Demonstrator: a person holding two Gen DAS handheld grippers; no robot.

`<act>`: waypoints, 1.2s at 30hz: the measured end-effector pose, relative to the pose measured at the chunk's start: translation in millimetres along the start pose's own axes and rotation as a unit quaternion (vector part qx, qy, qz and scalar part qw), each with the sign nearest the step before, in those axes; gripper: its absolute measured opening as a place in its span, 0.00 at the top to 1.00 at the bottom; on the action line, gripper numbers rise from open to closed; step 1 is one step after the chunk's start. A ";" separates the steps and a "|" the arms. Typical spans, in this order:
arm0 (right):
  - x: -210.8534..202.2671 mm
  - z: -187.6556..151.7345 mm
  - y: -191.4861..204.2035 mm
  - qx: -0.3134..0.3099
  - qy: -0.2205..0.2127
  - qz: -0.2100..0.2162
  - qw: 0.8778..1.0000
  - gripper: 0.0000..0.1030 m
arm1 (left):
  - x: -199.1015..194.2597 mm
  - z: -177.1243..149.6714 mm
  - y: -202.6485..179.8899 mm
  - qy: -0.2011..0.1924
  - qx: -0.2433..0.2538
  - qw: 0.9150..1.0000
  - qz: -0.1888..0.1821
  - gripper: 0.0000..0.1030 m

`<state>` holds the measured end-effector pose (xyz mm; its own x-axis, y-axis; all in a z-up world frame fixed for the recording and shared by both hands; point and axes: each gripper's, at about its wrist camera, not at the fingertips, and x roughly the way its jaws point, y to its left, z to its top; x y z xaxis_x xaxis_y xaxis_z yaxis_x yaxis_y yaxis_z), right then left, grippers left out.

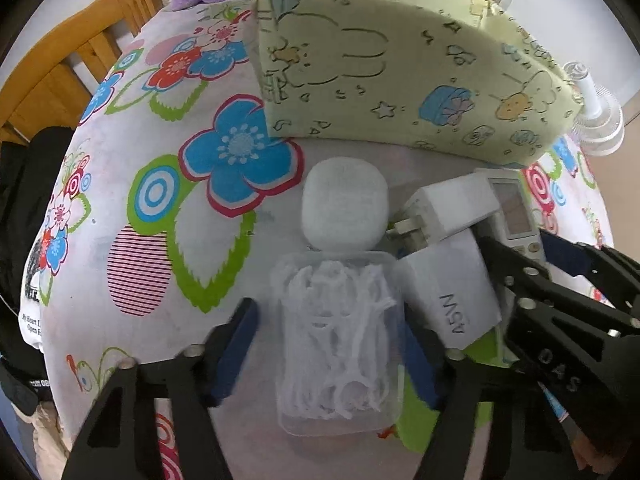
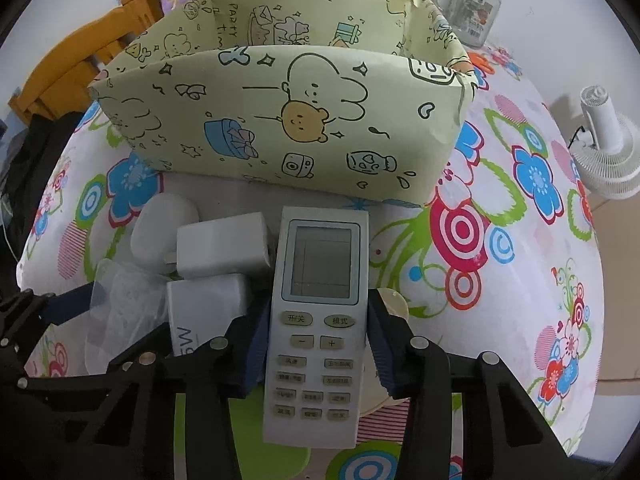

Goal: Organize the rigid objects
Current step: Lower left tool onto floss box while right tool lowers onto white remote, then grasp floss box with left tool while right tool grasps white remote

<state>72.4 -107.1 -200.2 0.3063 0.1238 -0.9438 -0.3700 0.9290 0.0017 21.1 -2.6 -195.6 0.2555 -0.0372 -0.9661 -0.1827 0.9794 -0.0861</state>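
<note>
The remote control (image 2: 318, 320) lay straight ahead of the right gripper (image 2: 316, 354), its long axis running up the middle of the right wrist frame along the line of the fingers, screen end toward the open patterned box (image 2: 280, 120) that stood just beyond it in the upper half. The blue pads pressed its two long sides at the row of upper buttons, so the right gripper had closed on it. In the left wrist frame the clear plastic box of white floss picks (image 1: 340, 344) lay lengthwise between the fingers of the left gripper (image 1: 332, 352); the right pad touched its side, while the left pad looked just short of the wall, so a firm grip could not be confirmed. Each hand was nearest its own item, and the patterned box lay farther up the frame from both, so the coming move was probably a lift and carry forward over its near wall. The remote's buttons bore Chinese characters, with "−" and "+" keys legible; a white charger (image 1: 452, 292) showed upside-down lettering, and the box wall read "PARTY".
</note>
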 end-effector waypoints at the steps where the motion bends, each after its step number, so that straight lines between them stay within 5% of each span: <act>1: -0.6 -1.2 1.2 0.001 0.000 0.000 1.000 0.53 | -0.8 -0.3 -2.4 0.000 0.001 1.000 0.002 0.40; 36: -77.4 10.9 -7.5 0.051 -0.051 0.008 0.997 0.55 | -79.5 18.2 -7.9 -0.052 0.035 0.998 -0.002 0.41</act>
<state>61.0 -119.8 -123.5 0.3908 0.1695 -0.9047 -0.2868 0.9564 0.0553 19.5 -3.7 -113.7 0.3534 -0.0249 -0.9351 -0.1161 0.9907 -0.0702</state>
